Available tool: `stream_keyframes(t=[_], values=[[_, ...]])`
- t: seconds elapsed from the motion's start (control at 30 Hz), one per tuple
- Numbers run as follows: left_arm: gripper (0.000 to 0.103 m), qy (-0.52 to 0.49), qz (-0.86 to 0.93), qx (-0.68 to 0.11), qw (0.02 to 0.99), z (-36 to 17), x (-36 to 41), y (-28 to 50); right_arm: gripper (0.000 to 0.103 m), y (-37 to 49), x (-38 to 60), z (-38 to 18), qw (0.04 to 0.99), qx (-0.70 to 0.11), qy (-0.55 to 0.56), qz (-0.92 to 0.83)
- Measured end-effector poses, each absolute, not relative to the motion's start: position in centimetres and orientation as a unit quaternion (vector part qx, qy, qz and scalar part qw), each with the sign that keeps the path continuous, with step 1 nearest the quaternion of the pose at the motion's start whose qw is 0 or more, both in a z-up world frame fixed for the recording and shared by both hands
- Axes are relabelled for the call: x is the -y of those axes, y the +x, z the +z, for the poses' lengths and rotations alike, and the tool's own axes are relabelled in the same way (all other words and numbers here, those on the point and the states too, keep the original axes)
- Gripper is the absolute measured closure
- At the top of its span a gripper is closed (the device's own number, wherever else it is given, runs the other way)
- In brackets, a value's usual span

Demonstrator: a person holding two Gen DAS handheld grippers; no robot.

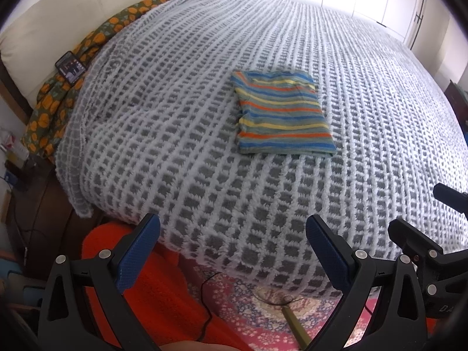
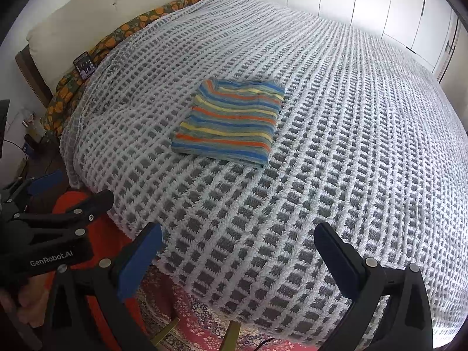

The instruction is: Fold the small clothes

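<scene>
**Striped garment lies folded; both tongs hang back, empty**

Bedroom light falls from white wardrobe doors (image 2: 380, 5) at twelve to two o'clock onto a bed covered by a grey-and-white waffle-weave blanket (image 1: 204, 152). Along its ten o'clock edge runs a green sheet printed with orange shapes (image 1: 52, 108), with a dark mobile phone (image 1: 70, 66) lying on it, its screen lit. Beyond that stands a cream padded headboard (image 2: 96, 20).

Near the middle of the blanket, at about twelve o'clock from both cameras, lies the small knitted garment striped in blue, orange, yellow and grey (image 1: 285, 114). It sits as a compact, roughly square packet with layered edges showing on its near side, flat on the blanket and touched by nothing.

The left tongs (image 1: 232, 253) are spread wide with blue-padded fingers (image 1: 137, 251) apart, holding nothing, hovering off the near edge of the bed over an orange-red cloth (image 1: 163, 292) and a patterned red rug (image 1: 234, 301). The right tongs (image 2: 238, 259) are likewise spread and empty, above the bed's near edge, well apart from the garment.

Judging by the tidy packet and both tools drawn clear, the folding of this piece looks finished or one fold short. The next move probably calls for either reaching forward to set it aside by an edge, pinching all layers so it stays closed, or fetching another piece; none shows here.
</scene>
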State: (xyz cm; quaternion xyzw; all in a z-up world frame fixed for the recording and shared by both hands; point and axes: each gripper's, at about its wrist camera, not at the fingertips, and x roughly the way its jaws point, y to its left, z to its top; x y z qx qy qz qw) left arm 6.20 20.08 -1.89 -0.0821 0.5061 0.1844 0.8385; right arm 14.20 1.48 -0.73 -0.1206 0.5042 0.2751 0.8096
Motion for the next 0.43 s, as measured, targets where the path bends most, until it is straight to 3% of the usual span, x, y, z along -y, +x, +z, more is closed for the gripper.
stream_keyframes(t=[0.43], values=[[0.003,-0.077,0.191,-0.502,0.84,-1.71,-20.22,6.03,0.0,14.08,-1.53,-0.57,0.809,-0.505,-0.116,0.279]])
